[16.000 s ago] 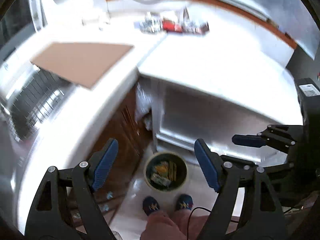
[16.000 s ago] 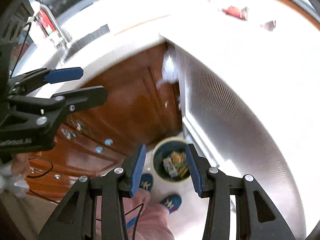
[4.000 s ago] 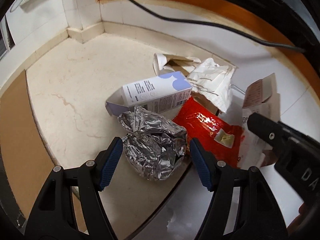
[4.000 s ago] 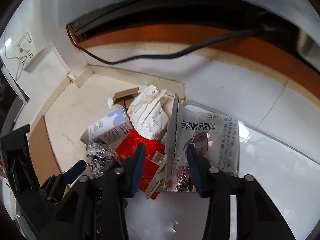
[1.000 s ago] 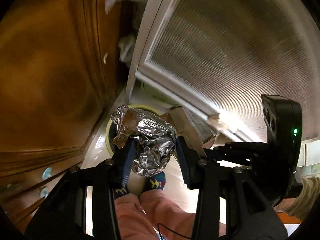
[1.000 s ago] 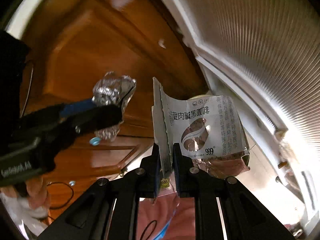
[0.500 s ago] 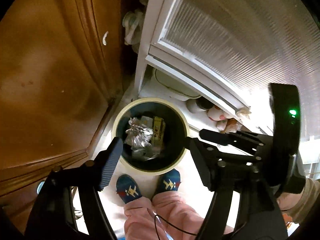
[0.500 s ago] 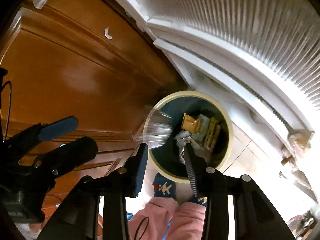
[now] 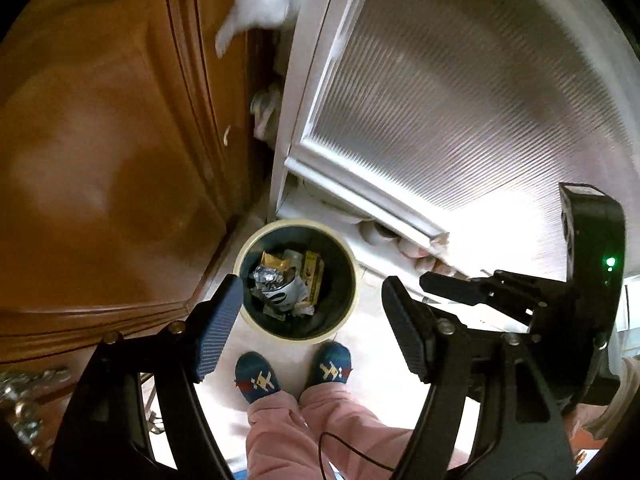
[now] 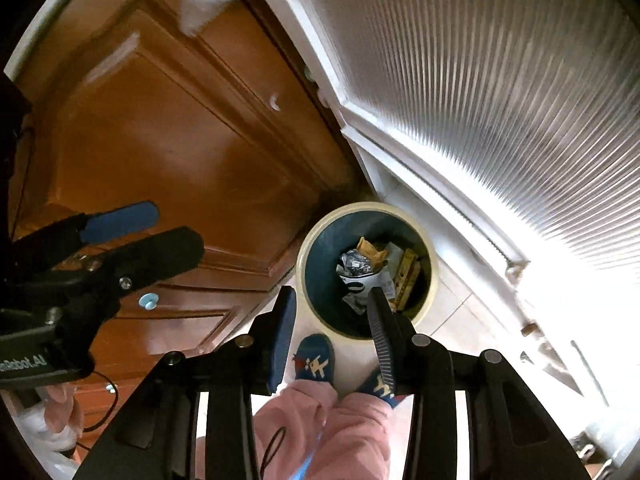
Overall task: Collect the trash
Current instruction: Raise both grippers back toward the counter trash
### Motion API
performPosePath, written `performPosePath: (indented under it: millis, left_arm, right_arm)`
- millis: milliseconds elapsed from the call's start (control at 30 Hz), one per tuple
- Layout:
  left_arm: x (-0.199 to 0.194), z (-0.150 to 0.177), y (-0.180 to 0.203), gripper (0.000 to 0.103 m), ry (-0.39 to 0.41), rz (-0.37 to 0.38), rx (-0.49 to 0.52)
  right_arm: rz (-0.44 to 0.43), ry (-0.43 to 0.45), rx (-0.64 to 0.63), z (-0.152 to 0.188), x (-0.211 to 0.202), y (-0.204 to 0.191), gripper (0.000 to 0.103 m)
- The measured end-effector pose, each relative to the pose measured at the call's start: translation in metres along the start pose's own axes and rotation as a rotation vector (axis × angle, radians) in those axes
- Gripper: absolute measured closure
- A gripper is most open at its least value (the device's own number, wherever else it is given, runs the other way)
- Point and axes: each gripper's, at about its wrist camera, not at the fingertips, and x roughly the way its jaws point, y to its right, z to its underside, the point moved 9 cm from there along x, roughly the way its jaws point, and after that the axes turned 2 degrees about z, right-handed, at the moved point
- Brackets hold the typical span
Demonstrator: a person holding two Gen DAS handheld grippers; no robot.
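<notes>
While both tools hang over the round cream-rimmed bin [image 9: 297, 330] on the floor, the left wrist view shows the left gripper [image 9: 312, 334] spread wide with nothing between its blue pads. Down in the bin lie a crumpled ball of silver foil [image 9: 267, 278] and a white printed packet [image 9: 285, 295], among yellow wrappers. The person's blue slippers [image 9: 256, 378] stand just beside the rim.

From the right wrist view, the right gripper [image 10: 332, 336] is likewise parted and empty, above the bin's [image 10: 362, 210] near edge. I'd judge the drop complete; done well, both should lift straight clear, avoiding the wooden cabinet door [image 10: 168, 128] alongside.
</notes>
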Motion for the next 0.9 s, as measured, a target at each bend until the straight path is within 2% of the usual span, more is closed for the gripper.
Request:
performPosePath:
  millis: [367,633,900]
  left_arm:
    - [-0.1,-0.011,0.013,0.034,0.096,-0.003,-0.023]
    - [-0.162,-0.02,0.016,0.034,0.148,-0.004,-0.024]
    - [-0.23,-0.051,0.03,0.034,0.27,-0.047,0.005]
  right_arm:
    - [0.042,0.04,-0.103,-0.009,-0.097,-0.033,0.066]
    - [0.062,0.053,-0.133,-0.005,-0.149,-0.049,0.066]
    - [0.075,0.15,-0.193,-0.022,-0.209,-0.061,0.066]
